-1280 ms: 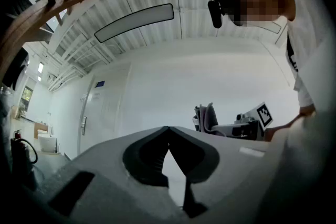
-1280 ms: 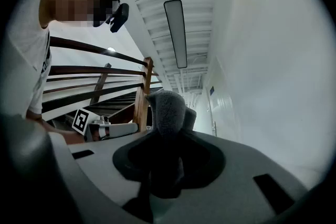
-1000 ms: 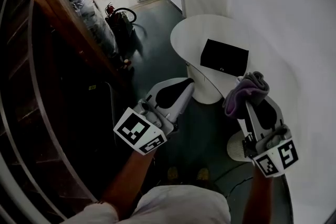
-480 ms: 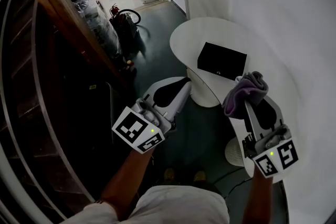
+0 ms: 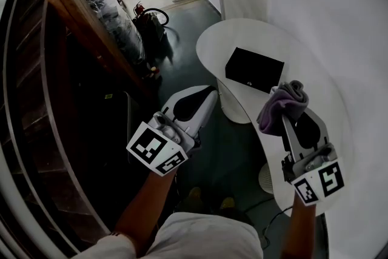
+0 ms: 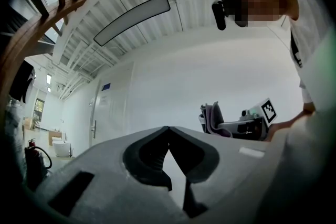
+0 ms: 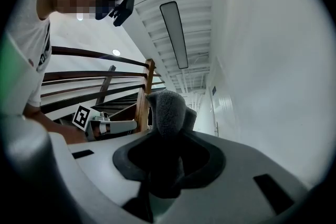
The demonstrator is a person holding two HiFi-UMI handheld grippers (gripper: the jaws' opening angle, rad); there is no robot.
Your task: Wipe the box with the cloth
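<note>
Right gripper (image 5: pixel 284 120): clamped on the cloth (image 5: pixel 285 101), bunched past its tips for wiping.
Left gripper (image 5: pixel 210 94): closed, empty.
Box (image 5: pixel 254 68): ahead of both, untouched.

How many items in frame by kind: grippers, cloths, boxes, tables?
grippers: 2 (left gripper, right gripper)
purple cloth: 1, in the right gripper
black box: 1, on the table
white table: 1
total: 5
</note>
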